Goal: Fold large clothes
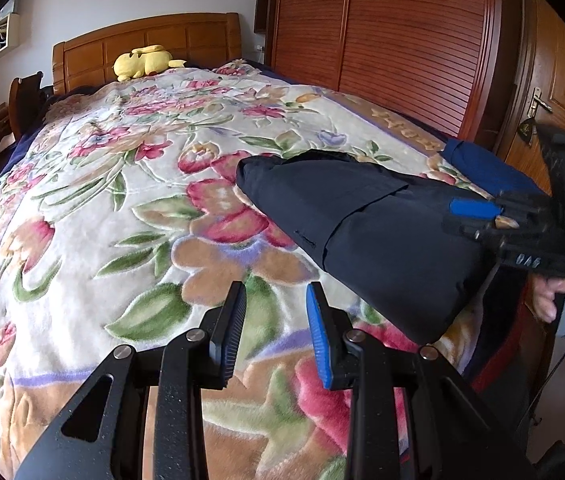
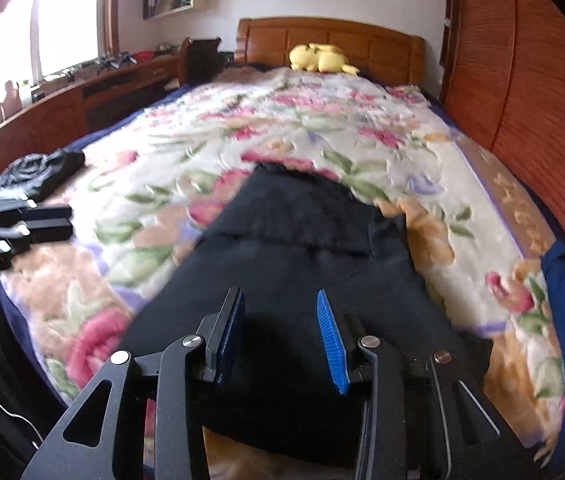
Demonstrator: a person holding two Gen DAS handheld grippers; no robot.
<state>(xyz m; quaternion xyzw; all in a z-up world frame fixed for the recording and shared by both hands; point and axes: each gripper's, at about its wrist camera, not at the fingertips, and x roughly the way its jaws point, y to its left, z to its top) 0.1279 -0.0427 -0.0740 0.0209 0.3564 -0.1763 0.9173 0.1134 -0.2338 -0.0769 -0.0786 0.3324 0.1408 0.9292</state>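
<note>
Dark navy garment (image 1: 366,224) is lying on the bed's floral blanket (image 1: 130,184), near the foot end on the wardrobe side, already doubled into a long narrow bundle. In the right wrist view the same garment (image 2: 302,248) is looking layered, with a folded edge running across its middle, so at least one fold is reading as done. Judging from the shape, it is sitting past halfway; a final fold to shorten the bundle and some smoothing are probably remaining.

Left hand-held gripper (image 1: 276,328) is hovering over bare blanket beside the garment, jaws apart, nothing between them. Right hand-held gripper (image 2: 280,340) is sitting over the near end of the garment, jaws apart, pads not pressing cloth; it is also showing in the left view (image 1: 494,216) at the garment's edge, blurred.

Another dark item (image 2: 38,172) is lying at the far left edge of the bed, untouched, maybe waiting its turn. Blue cloth (image 1: 482,168) is sitting at the bed corner. Yellow plush toy (image 1: 144,62) is resting by the headboard.

Writing: gold lettering is running along the blanket border (image 1: 406,130), not readable. White characters on the right gripper body, too blurred to read.
</note>
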